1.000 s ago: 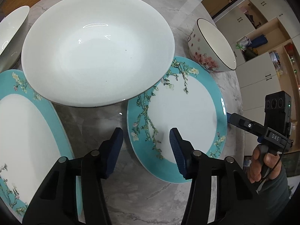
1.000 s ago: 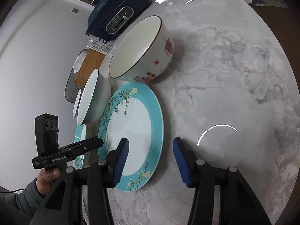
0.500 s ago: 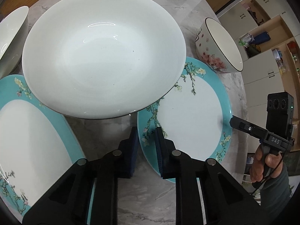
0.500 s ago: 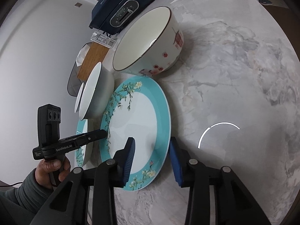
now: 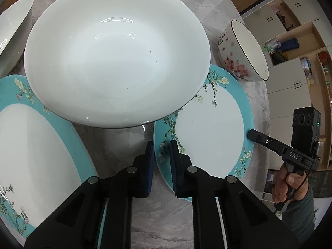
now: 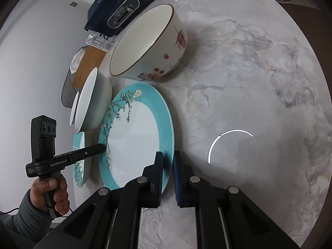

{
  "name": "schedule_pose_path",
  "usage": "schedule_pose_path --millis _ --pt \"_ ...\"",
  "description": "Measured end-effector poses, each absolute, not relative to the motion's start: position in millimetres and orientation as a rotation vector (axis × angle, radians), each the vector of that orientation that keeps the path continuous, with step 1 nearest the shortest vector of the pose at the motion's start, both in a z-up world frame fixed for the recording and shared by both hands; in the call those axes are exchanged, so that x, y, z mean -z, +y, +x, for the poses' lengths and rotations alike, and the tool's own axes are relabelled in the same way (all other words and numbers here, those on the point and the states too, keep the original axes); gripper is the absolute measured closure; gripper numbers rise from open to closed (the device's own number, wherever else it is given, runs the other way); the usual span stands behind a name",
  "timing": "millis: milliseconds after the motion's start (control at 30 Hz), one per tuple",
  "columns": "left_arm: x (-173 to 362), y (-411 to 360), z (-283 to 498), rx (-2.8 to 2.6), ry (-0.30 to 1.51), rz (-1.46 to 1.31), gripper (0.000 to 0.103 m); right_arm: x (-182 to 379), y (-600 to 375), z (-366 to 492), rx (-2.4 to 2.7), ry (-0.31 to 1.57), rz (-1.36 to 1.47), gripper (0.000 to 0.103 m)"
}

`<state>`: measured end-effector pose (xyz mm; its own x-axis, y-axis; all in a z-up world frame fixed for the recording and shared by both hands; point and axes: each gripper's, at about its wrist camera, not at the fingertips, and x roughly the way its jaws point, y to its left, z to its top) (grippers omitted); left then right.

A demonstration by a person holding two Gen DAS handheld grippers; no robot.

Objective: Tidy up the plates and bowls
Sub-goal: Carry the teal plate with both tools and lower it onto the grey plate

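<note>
Left wrist view
Left gripper (image 5: 161,161): black arms with blue ribbed pads, closed on the near-left rim of the turquoise plate (image 5: 209,132), one pad over the rim and one outside it.
Turquoise plate: round, glossy, white centre, teal band with painted blossom branches; lies flat on the grey marbled counter (image 5: 157,213), to the right of centre.
White bowl (image 5: 116,51): wide, shallow, glossy and plain; its rim overhangs the plate's upper-left edge.
Second turquoise plate (image 5: 37,151): same pattern, at the left, partly under the white bowl.
Floral bowl (image 5: 238,58): deep, cream with pink blossoms and a dark rim, just beyond the plate.
Right gripper (image 5: 252,133): its black tip reaches the plate's far-right rim.

Right wrist view
Right gripper (image 6: 167,172): pads drawn close around the teal rim of the turquoise plate (image 6: 134,137), gripping it on the side opposite the left gripper (image 6: 102,146).
Floral bowl (image 6: 149,45): upright past the plate, opening turned left in the frame.
White bowl (image 6: 93,101): seen edge-on, beside the plate's far-left rim.
Counter (image 6: 249,83): smooth stone with grey veins.
Appliance (image 6: 122,6): dark blue, with a control panel, at the far edge.
</note>
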<state>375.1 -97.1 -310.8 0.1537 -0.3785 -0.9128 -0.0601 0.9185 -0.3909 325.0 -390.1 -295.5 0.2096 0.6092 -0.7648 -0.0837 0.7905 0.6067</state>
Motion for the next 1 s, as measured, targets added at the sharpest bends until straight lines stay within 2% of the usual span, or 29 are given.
schedule_pose_path --millis 600,1000 --pt "284.9 -99.0 356.4 0.264 1.357 -0.345 0.091 278.5 -381.8 309.8 -0.498 1.257 0.488 0.091" --pt "237.9 -83.5 293.1 0.297 1.303 -0.334 0.092 241.3 -361.5 260.6 -0.512 1.207 0.485 0.091"
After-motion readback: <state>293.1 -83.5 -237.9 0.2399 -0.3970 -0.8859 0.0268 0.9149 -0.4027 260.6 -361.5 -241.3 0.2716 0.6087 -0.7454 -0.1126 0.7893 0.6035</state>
